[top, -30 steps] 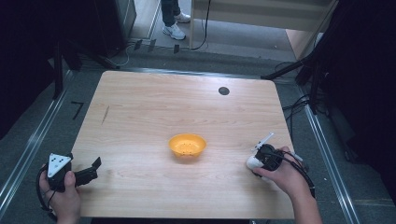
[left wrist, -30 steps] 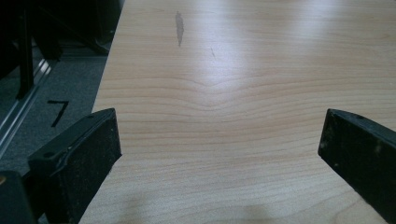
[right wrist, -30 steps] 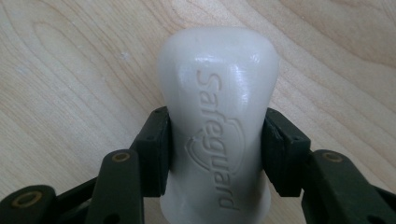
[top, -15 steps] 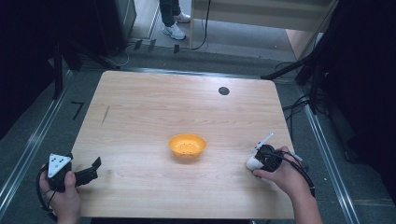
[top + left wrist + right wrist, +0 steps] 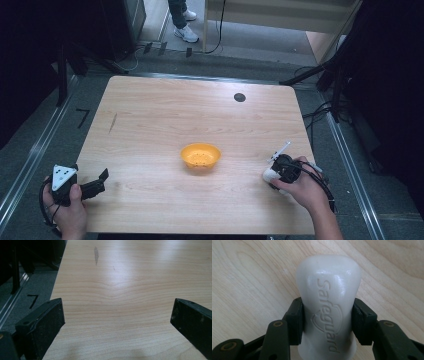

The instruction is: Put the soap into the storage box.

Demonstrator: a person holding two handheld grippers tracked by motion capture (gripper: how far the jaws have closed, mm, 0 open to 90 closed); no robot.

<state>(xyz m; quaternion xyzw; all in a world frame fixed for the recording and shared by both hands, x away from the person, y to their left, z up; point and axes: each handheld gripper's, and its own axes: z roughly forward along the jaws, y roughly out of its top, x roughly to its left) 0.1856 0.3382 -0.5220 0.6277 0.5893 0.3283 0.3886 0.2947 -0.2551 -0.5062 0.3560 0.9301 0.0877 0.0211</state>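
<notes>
A white bar of soap (image 5: 328,302) with "Safeguard" pressed into it sits between the two black jaws of my right gripper (image 5: 328,322), which is shut on it just above the wooden table (image 5: 249,277). In the high view the right gripper (image 5: 275,172) and the soap (image 5: 269,174) are near the table's front right. An orange bowl (image 5: 200,155) stands at the middle of the table, left of that gripper. My left gripper (image 5: 97,182) is held at the front left corner, and its jaws stand wide open over bare wood (image 5: 117,302).
A small black disc (image 5: 239,97) lies at the back right of the table (image 5: 150,115). A dark streak (image 5: 96,255) marks the wood at the left. Metal rails (image 5: 30,155) run along both sides. A person's feet (image 5: 182,25) stand on the floor beyond the far edge.
</notes>
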